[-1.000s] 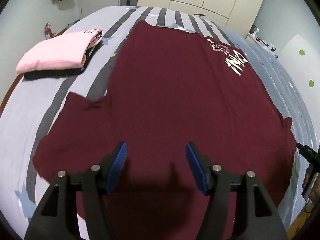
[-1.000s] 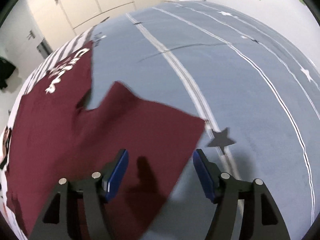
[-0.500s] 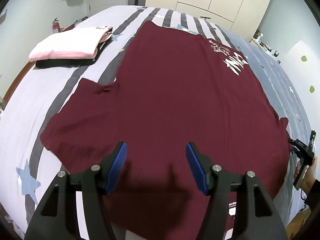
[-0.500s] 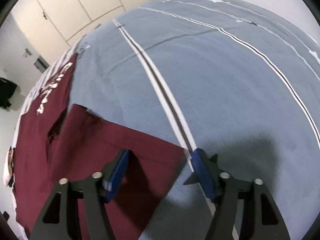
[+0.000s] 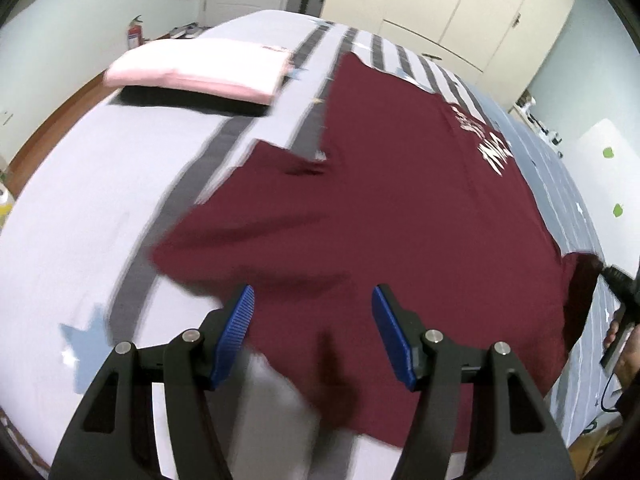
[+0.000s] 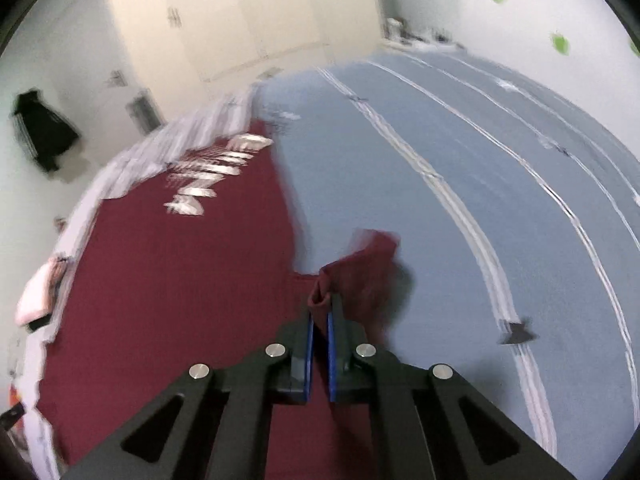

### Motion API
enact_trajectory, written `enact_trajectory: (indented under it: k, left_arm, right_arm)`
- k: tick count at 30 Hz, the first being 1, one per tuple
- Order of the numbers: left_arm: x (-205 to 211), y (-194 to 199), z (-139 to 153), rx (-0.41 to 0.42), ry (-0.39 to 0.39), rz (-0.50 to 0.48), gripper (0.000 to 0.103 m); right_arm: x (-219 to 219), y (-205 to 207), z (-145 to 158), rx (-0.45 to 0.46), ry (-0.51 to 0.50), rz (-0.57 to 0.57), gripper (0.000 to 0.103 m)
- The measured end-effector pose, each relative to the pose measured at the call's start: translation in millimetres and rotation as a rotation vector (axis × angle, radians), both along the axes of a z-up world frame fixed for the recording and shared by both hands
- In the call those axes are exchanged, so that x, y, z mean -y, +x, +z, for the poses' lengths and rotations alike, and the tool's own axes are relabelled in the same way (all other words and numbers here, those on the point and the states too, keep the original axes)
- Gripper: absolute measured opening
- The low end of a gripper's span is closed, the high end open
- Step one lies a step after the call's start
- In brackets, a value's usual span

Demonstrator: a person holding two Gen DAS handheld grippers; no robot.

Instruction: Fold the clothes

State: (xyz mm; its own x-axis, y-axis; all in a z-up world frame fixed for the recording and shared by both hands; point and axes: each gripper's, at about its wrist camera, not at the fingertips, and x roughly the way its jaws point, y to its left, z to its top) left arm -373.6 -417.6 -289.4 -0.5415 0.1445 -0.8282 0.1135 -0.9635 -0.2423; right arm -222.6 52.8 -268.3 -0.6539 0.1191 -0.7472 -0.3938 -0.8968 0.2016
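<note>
Sleeve pinched, first fold starting

Close by, the right hand-held gripper [image 6: 319,322] has just been closing and now its blue pads are clamped on the sleeve [image 6: 360,268] of the dark red shirt [image 5: 400,184], with the cloth bunched up between them. The left hand-held gripper [image 5: 312,332] hangs over the other near edge of the shirt with its jaws apart, holding nothing. The shirt lies spread flat on the bed [image 5: 100,184]. Farther off sits a folded pink top [image 5: 200,66]. I think the next move is to bring the sleeve in over the shirt's middle.

Hand-held gripper [image 5: 312,320]: black arms, blue ribbed pads, silver screws.
</note>
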Motion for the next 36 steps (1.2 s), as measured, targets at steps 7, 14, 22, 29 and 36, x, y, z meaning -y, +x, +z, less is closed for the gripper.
enact_trajectory:
  k: [7, 14, 22, 29, 36]
  left_arm:
    - [109, 31, 10, 0.004, 0.032, 0.06, 0.059]
    - [204, 56, 16, 0.005, 0.045, 0.135, 0.059]
    - [231, 55, -2, 0.015, 0.076, 0.159, 0.059]
    - [187, 25, -16, 0.025, 0.158, 0.07, 0.059]
    - [125, -14, -32, 0.05, 0.202, -0.024, 0.059]
  right_arm:
    - [215, -55, 46, -0.054, -0.063, 0.278, 0.005]
    - [427, -97, 42, -0.046, -0.217, 0.534, 0.005]
    - [542, -93, -43, 0.164, -0.276, 0.689, 0.022]
    - [478, -42, -31, 0.094, -0.263, 0.64, 0.047]
    - [370, 17, -50, 0.189, -0.205, 0.429, 0.047]
